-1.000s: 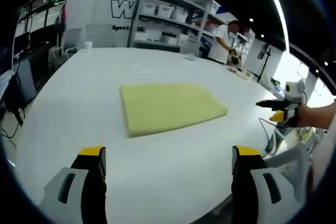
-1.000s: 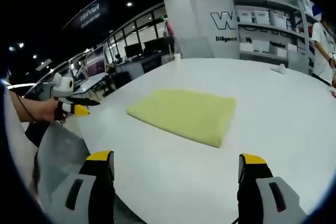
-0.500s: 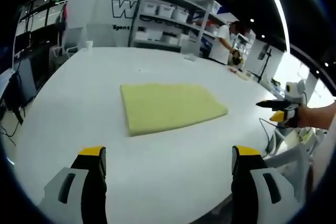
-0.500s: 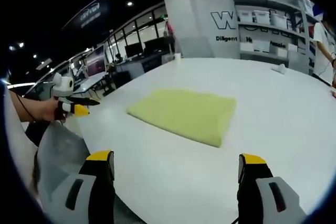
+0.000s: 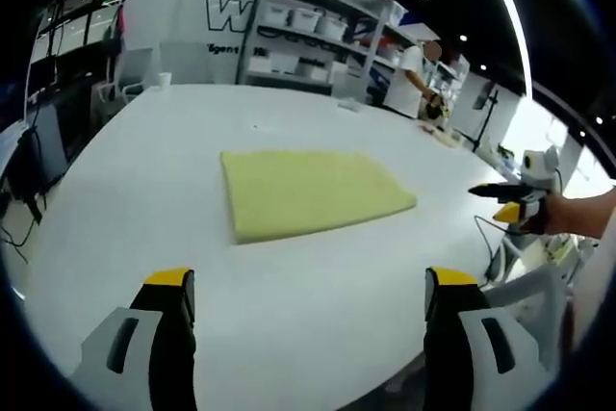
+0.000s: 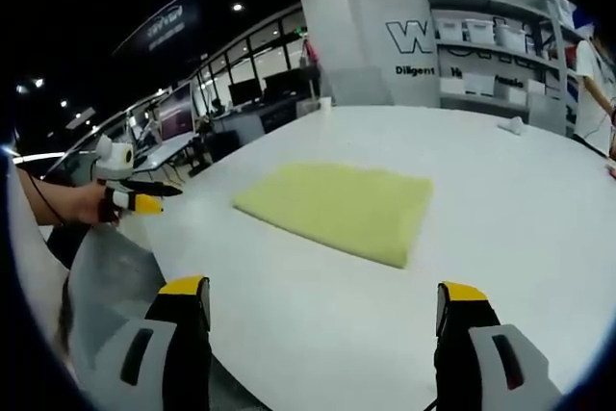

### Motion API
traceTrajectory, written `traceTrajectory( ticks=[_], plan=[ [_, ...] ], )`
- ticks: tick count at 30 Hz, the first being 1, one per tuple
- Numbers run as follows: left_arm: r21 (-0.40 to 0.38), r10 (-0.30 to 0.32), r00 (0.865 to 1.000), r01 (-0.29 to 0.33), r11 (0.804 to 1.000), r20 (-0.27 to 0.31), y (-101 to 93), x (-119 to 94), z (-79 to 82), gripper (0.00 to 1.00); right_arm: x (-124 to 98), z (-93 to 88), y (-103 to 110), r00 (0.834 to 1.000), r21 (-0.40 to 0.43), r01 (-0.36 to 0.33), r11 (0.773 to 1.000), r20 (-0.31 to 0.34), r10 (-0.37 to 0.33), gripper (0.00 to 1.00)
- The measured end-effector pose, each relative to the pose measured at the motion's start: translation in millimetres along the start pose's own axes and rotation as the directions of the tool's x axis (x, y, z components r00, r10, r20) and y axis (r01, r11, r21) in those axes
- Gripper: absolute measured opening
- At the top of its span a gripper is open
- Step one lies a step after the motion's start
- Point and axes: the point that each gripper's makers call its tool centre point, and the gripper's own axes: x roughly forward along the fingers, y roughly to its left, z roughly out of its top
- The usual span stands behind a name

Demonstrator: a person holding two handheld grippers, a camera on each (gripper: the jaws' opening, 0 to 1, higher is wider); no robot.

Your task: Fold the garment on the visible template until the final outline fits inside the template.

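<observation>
A folded yellow garment (image 5: 310, 193) lies flat as a neat rectangle in the middle of the white table (image 5: 144, 170); the right gripper view has the garment (image 6: 339, 208) at its centre. My left gripper (image 5: 306, 310) is open, held back at the table's near edge, well short of the cloth. My right gripper (image 6: 322, 320) is open too, off the table's other side. Each one appears in the other's view, held in a hand: the right gripper (image 5: 515, 201) at the right, the left gripper (image 6: 130, 192) at the left. No template outline is visible.
White shelving with storage bins (image 5: 318, 40) stands behind the table, and a person (image 5: 414, 74) works beside it. A small white cup (image 5: 164, 82) sits at the table's far left edge. Desks with monitors (image 6: 241, 103) line the far side.
</observation>
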Motion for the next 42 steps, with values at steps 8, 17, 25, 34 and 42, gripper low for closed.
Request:
traceTrajectory(
  ticks=[8, 17, 25, 34, 42],
  plan=[
    [0.002, 0.002, 1.0, -0.002, 1.0, -0.002, -0.5, -2.2, -0.3, 0.99, -0.7, -0.3, 0.1, 1.0, 0.003, 0.0, 1.0, 0.006, 0.0, 0.97],
    [0.003, 0.005, 1.0, -0.005, 1.0, -0.005, -1.0, -3.1, -1.0, 0.98, -0.2, -1.0, 0.5, 1.0, 0.005, -0.002, 1.0, 0.009, 0.002, 0.97],
    [0.001, 0.006, 1.0, -0.006, 1.0, -0.006, -0.7, -2.4, -1.4, 0.98, -0.3, -0.9, -1.6, 1.0, 0.003, -0.003, 1.0, 0.006, 0.003, 0.96],
    [-0.001, 0.005, 1.0, -0.005, 1.0, -0.005, -1.1, -0.9, 0.0, 0.98, 1.0, 2.1, -1.5, 1.0, -0.002, -0.004, 1.0, 0.009, 0.004, 0.96],
    [0.001, 0.002, 1.0, -0.002, 1.0, -0.007, -2.1, -0.1, 0.6, 0.98, 1.2, 1.3, -1.6, 1.0, 0.003, -0.004, 1.0, 0.01, 0.004, 0.96]
  ],
)
